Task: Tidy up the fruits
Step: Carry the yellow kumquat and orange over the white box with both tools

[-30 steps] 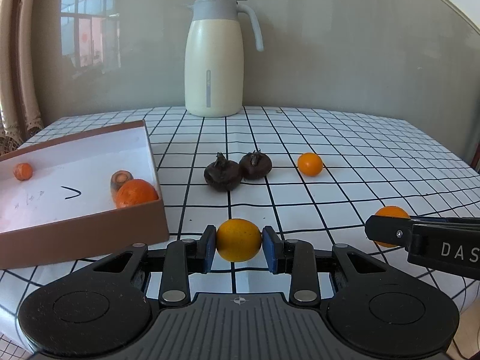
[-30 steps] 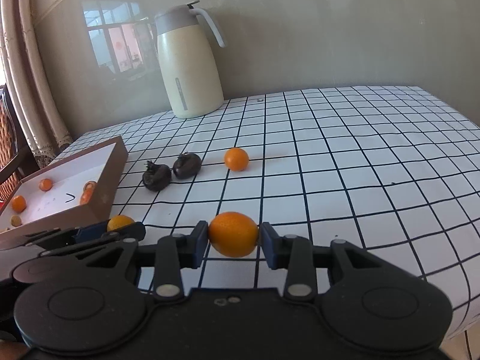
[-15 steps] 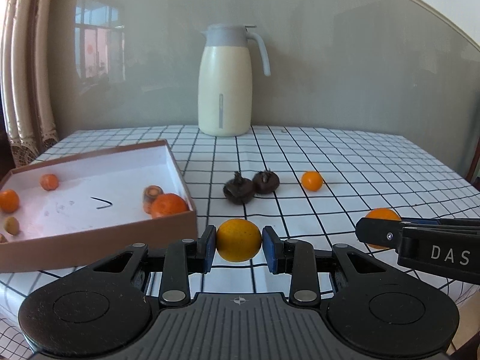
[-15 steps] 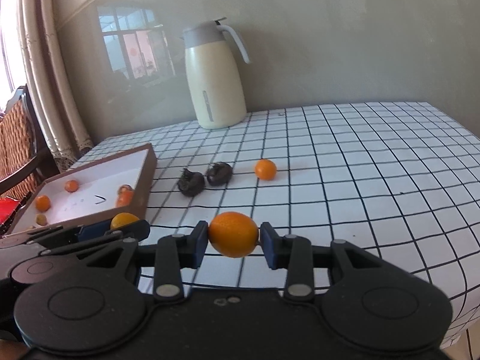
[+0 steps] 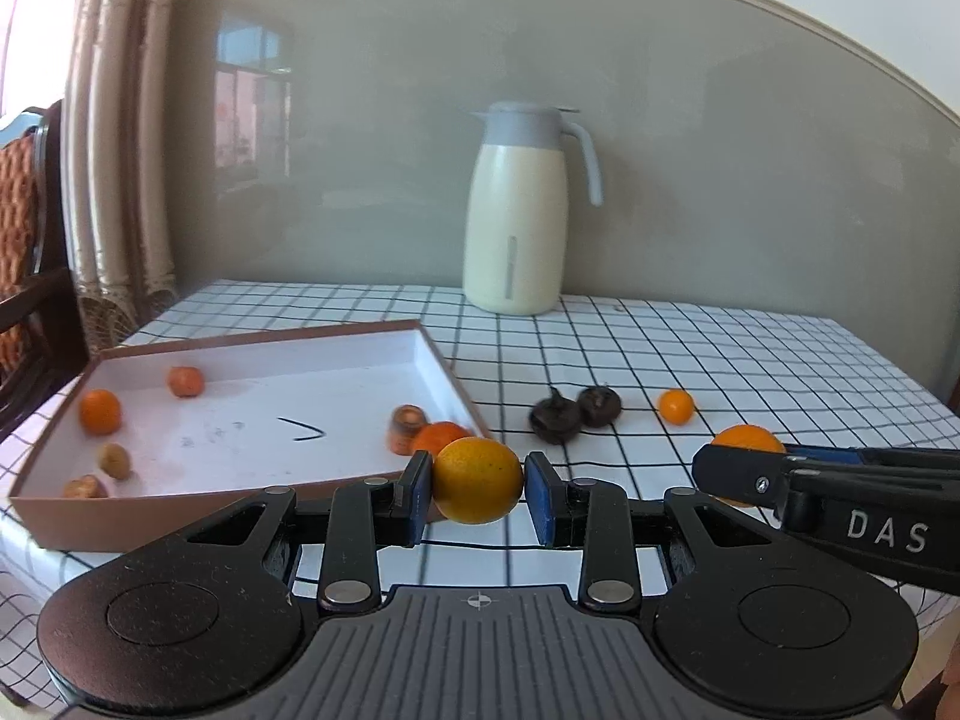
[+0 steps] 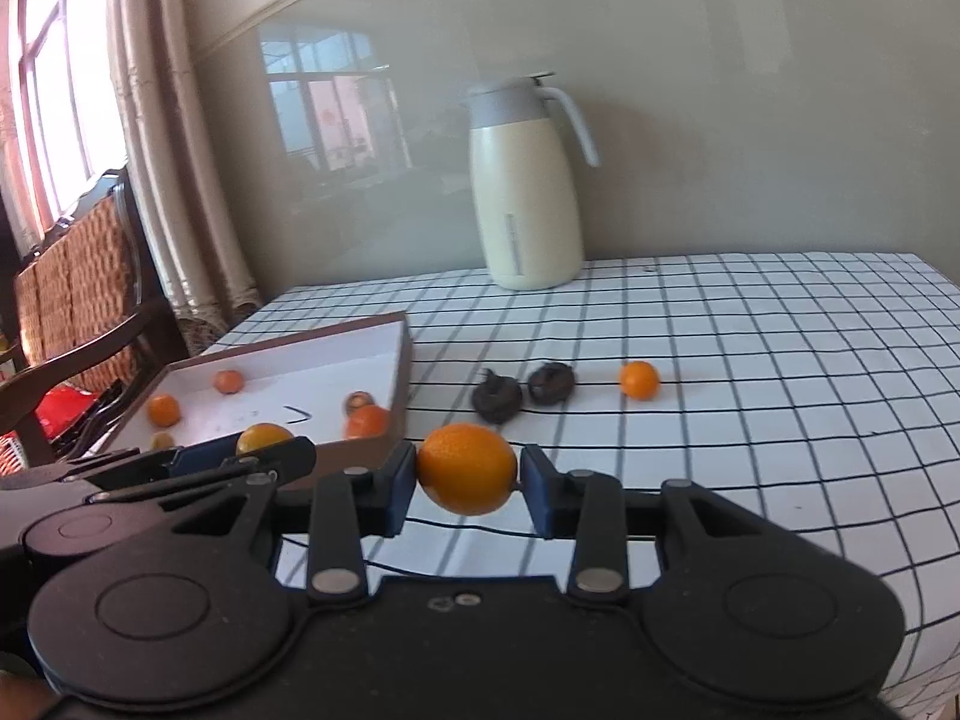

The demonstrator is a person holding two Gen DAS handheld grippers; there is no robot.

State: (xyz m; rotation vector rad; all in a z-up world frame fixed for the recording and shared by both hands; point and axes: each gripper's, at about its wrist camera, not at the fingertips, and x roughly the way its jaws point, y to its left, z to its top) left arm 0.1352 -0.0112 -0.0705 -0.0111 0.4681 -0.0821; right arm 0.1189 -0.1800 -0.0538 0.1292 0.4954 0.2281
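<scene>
While both hands hung above the near edge of the checked white tablecloth [image 5: 720,360], the left gripper [image 5: 478,491] was clamped on a round yellow-orange citrus fruit [image 5: 478,480], and the right gripper [image 6: 467,480] pinched a deeper orange round fruit [image 6: 467,468]. To the left lay the shallow brown cardboard box with a white floor [image 5: 240,420], several small orange fruits inside it. Right of the box sat two dark wrinkled fruits [image 5: 573,414] touching each other, then a small loose orange [image 5: 676,405]. A cream thermos jug with a grey lid [image 5: 516,210] stood at the far side.
</scene>
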